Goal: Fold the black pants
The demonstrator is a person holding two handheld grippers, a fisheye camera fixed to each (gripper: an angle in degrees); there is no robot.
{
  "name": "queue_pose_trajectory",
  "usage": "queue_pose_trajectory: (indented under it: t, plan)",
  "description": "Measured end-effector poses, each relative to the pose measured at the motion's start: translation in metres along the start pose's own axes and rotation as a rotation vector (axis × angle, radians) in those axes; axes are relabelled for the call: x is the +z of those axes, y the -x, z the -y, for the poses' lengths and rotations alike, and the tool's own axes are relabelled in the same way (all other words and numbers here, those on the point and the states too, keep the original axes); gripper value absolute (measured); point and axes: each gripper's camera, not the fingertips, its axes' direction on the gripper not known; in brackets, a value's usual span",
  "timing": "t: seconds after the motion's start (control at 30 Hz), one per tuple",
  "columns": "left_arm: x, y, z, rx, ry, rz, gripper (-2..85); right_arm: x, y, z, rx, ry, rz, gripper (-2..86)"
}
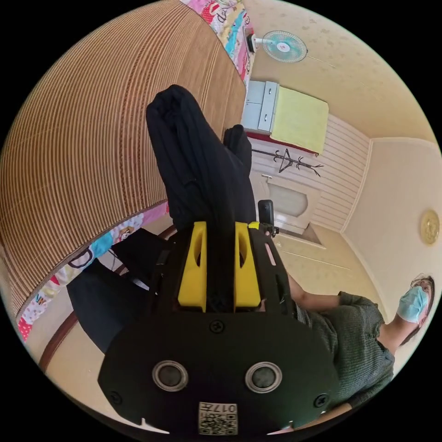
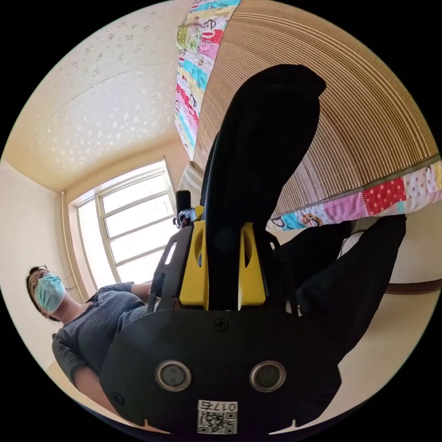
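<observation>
Hanging limp from the left gripper (image 1: 220, 271), the soft black fabric pants (image 1: 198, 161) look light and floppy in the left gripper view: they will sag, bunch and slide rather than hold a shape, so I judge an edge or the waistband the sound place to take hold, with both ends kept taut. Here a thick fold of the cloth runs straight down the narrow slot between the yellow jaws at frame centre, both jaws pressing on it, and the rest rises toward the upper middle of the frame against the ribbed brown woven bamboo mat (image 1: 92, 138). A person in a grey-green knitted top (image 1: 350, 331) sits at the lower right.

In the right gripper view, the right gripper (image 2: 222, 271) is likewise closed to a slim gap, clamped on a bundled length of the same pants (image 2: 262, 152), which fills the slot at centre and swells into a rounded dark mass toward the upper middle. More black cloth trails at the right edge, below the bright patchwork quilt border (image 2: 350, 202). Whether the held part is waistband or hem cannot be told.
</observation>
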Motion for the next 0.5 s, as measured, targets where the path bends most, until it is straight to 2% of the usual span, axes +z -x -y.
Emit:
queue_pose_trajectory:
  t: [0.27, 0.5]
  plan:
    - [0.106, -0.033, 0.053, 0.1, -0.039, 0.04, 9.0, -0.147, -0.026, -0.032, -0.104, -0.026, -0.055, 10.5]
    - [0.247, -0.016, 0.083, -0.011, -0.131, -0.013, 9.1, -0.27, -0.071, -0.053, -0.114, 0.057, -0.124, 10.3]
